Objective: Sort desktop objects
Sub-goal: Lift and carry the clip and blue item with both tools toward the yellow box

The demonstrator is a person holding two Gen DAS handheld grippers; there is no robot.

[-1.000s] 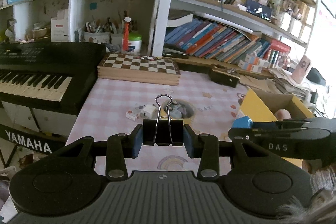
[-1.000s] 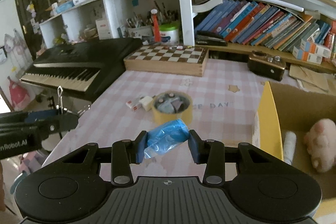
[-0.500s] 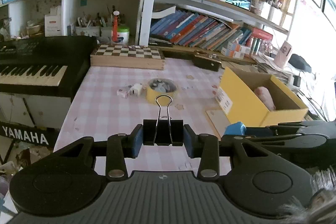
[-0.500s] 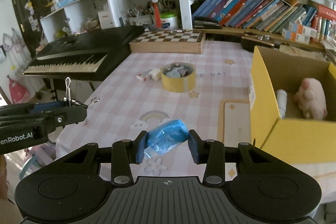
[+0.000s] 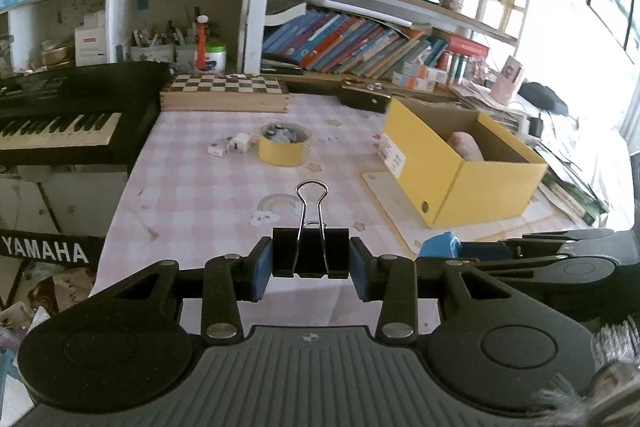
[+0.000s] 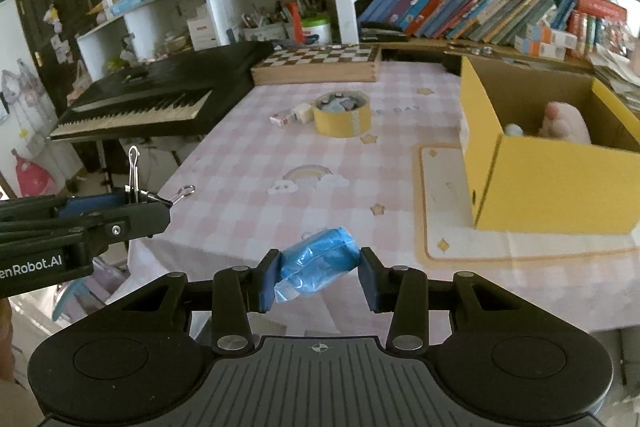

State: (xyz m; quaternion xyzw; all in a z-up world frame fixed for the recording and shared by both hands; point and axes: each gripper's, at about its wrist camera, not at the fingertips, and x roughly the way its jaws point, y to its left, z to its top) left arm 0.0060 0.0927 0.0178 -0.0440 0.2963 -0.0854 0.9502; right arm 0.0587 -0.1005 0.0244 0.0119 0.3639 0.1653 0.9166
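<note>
The yellow box (image 6: 560,187) lies ahead and right of both claws; the right claw (image 6: 318,273), pinching a blue packet (image 6: 316,265), is nearer than the left claw (image 5: 310,259), which clamps a binder clip (image 5: 310,251)

The left tongs (image 5: 311,263) are matte black plastic: two thin fingers faced with blue pads (image 5: 258,273), each finger hinged on a pair of flat link bars fixed with round silver screws. Behind the links sits a wide black body with a shallow round disc moulded at either side and a ribbed grey centre plate bearing a small white crosshair mark. The right tongs (image 6: 319,274) have the same build, with darker blue pads (image 6: 269,277), silver pivot screws and the same ribbed plate with a crosshair. Seen side-on from the right wrist camera, the left tongs carry white lettering ending "enRobot.AI" and a small cross-head screw. A fuzzy grey sleeve cuff (image 5: 608,387) shows at the lower right corner of the left wrist view.
</note>
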